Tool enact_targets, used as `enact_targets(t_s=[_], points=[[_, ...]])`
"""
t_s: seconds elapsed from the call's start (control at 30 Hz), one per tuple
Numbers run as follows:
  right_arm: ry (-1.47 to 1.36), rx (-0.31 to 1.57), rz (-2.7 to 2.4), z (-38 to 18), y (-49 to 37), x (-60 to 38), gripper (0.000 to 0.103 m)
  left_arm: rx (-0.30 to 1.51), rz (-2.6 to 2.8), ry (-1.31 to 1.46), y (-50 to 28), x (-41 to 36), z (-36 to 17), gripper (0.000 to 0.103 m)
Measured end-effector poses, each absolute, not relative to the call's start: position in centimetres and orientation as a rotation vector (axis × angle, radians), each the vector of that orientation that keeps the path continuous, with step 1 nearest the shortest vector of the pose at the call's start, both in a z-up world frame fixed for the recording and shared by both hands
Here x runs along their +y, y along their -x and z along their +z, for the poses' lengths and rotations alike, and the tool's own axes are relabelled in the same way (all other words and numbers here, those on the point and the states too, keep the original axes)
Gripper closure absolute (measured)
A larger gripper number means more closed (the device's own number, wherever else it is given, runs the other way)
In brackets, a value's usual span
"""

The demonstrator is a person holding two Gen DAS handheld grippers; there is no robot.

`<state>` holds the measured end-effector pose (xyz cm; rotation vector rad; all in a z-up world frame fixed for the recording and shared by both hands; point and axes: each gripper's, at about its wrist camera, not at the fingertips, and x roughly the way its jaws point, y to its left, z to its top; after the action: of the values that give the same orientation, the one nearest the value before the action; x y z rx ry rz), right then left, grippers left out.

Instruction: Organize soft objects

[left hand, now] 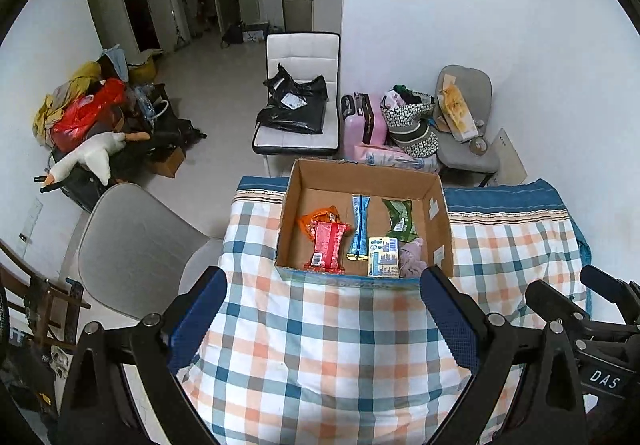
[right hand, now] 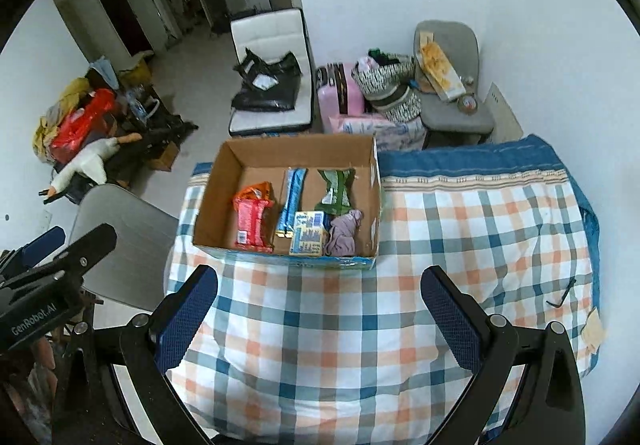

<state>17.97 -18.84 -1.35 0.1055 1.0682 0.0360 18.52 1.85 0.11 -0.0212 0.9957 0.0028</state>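
An open cardboard box (left hand: 438,221) (right hand: 218,181) stands at the far side of a table under a checked cloth (left hand: 320,345) (right hand: 320,325). Inside lie a red packet (left hand: 328,245) (right hand: 252,223), an orange packet (left hand: 316,219), a blue stick pack (left hand: 360,227) (right hand: 292,201), a green packet (left hand: 400,219) (right hand: 336,191), a yellow-blue packet (left hand: 383,257) (right hand: 307,233) and a crumpled mauve cloth (left hand: 412,259) (right hand: 344,233). My left gripper (left hand: 320,317) is open and empty above the cloth, short of the box. My right gripper (right hand: 320,313) is open and empty too.
A grey chair (left hand: 136,245) (right hand: 120,245) stands left of the table. Beyond are a white chair with a black bag (left hand: 296,105), a pink suitcase (left hand: 366,121), a grey chair (left hand: 468,149) and a floor pile with a goose plush (left hand: 88,157). A small black item (right hand: 560,295) lies on the cloth at right.
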Motion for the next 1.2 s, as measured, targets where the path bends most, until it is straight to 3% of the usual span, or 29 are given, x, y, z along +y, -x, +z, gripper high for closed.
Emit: enact_targets(t_s=[0.73,1.2], points=[[-0.090,0.979,0.014,5.0,-13.6,-19.6,0.000,0.937,0.008,0.006,-15.1,1.4,3.3,0.004],[-0.080,0.958,0.009,5.9,-13.3,-19.3,0.000,0.934,0.005,0.012,-14.8,1.3,4.2,0.004]])
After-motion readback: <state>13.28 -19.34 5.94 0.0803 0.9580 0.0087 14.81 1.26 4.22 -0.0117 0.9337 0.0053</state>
